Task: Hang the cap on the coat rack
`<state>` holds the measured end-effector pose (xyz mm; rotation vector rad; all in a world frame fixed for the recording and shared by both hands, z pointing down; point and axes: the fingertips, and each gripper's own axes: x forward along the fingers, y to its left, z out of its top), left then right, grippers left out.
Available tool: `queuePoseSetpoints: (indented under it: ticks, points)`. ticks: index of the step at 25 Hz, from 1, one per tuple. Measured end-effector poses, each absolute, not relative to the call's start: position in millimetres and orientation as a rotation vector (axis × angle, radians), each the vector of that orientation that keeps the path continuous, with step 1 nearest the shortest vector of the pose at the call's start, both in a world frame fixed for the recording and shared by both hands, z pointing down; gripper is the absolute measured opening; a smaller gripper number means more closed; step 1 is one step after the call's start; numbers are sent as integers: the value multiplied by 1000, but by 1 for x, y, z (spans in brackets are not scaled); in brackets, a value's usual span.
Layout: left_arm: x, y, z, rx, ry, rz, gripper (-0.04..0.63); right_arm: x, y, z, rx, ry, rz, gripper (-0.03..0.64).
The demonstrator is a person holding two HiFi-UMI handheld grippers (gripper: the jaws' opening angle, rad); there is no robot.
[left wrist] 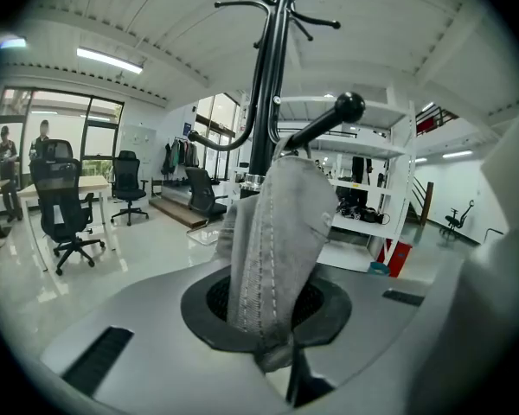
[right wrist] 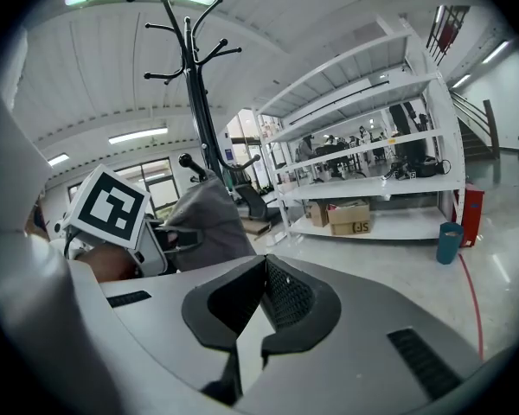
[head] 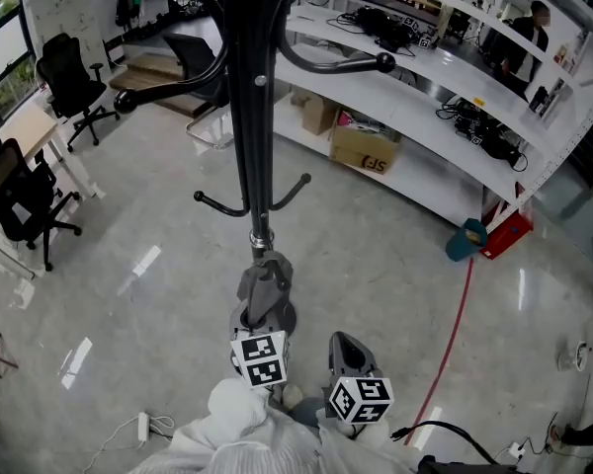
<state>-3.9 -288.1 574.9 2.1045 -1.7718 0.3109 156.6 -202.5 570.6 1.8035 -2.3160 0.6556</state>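
Observation:
A black coat rack (head: pixel 245 97) rises in front of me, with curved hooks low on its pole (head: pixel 277 200) and a ball-tipped arm (head: pixel 381 63) higher up. My left gripper (head: pixel 264 309) is shut on a grey cap (head: pixel 267 282), holding it close to the base of the pole. In the left gripper view the cap (left wrist: pixel 272 240) stands up out of the shut left gripper (left wrist: pixel 266 316), in front of the rack (left wrist: pixel 266 102). To its right, my right gripper (head: pixel 344 346) is shut (right wrist: pixel 261 271) and empty; its view shows the cap (right wrist: pixel 209 223) at the left.
Long white shelves (head: pixel 425 77) with boxes (head: pixel 366 149) and cables run along the back right. A teal bin (head: pixel 466 240) and a red cable (head: pixel 453 329) lie on the floor at the right. Office chairs (head: pixel 74 82) and desks stand at the left. A person (head: pixel 529 33) is behind the shelves.

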Motion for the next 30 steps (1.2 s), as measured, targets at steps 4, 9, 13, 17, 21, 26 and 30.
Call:
queuePoseSetpoints:
  ticks: [4,9,13,17,21,26,30]
  points:
    - [9,-285,572,2162,-1693,280,98,152,-202,572,1790,-2324,652,11]
    - [17,-280,568,2215,-1604,258,179,141,-201,572,1763,-2335,657,11]
    - [24,-273,564,2257,-1543,247,233,136,-199,573,1753,-2341,671,11]
    - [24,-269,560,2283,-1537,247,273,130,-198,572,1734,-2355,670,11]
    - [22,-263,555,2283,-1526,202,293,125,-196,572,1719,-2368,668,9]
    - [18,-255,551,2269,-1505,149,298,117,-199,570,1701,-2389,674,9]
    - [13,-244,538,2270,-1489,31,298,109,-201,569,1674,-2410,672,11]
